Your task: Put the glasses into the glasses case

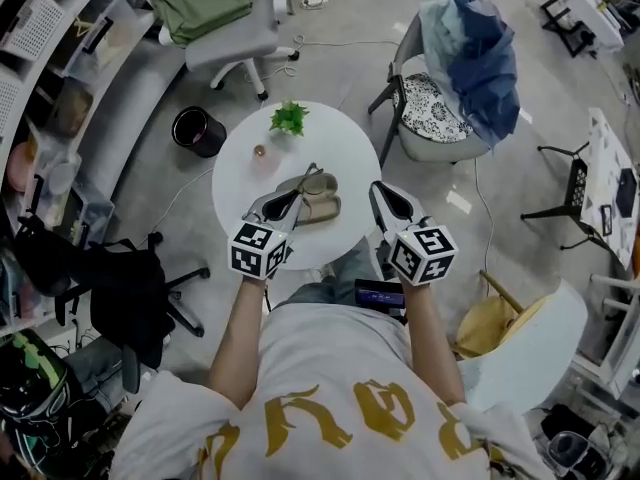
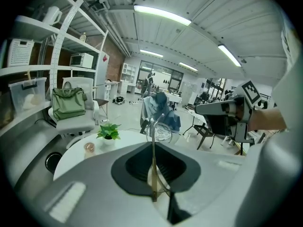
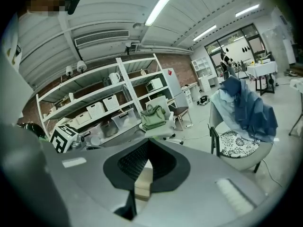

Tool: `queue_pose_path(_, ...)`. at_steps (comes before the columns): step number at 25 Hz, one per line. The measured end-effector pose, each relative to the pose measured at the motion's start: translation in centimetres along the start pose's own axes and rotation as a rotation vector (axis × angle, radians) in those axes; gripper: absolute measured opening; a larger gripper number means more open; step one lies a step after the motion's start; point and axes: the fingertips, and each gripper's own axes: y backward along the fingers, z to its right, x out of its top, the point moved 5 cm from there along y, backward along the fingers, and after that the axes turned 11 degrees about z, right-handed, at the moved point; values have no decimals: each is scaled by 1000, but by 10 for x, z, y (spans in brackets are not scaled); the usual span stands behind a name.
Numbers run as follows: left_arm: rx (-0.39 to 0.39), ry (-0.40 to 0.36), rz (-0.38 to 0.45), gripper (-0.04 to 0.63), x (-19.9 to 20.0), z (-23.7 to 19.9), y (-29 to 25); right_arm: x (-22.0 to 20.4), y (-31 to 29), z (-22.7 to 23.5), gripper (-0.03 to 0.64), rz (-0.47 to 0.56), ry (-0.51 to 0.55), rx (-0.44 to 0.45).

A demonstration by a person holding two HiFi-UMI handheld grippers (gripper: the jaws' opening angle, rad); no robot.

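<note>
Thin metal-framed glasses [image 1: 312, 172] stick out from my left gripper [image 1: 297, 195], which is shut on one temple. They hang just above the open beige glasses case [image 1: 320, 208] lying in the middle of the round white table [image 1: 350, 148]. In the left gripper view the temple runs up between the jaws to a lens [image 2: 159, 130] beyond the left gripper [image 2: 152, 148]. My right gripper [image 1: 377, 189] hovers over the table's right edge, to the right of the case and apart from it. In its own view the right gripper [image 3: 149, 142] is shut with nothing held.
A small potted plant [image 1: 289, 118] and a little cup [image 1: 260, 152] stand at the table's far left. A black bin [image 1: 198, 130] is on the floor beyond. A chair draped in blue cloth [image 1: 470, 68] stands far right, and a black chair [image 1: 120, 288] near left.
</note>
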Motion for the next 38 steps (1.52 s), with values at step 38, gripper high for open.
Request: queue_pose_path(38,-137,-384,-455,14,-99,-26,-64,-64,-54,63,23,-242,-42,33)
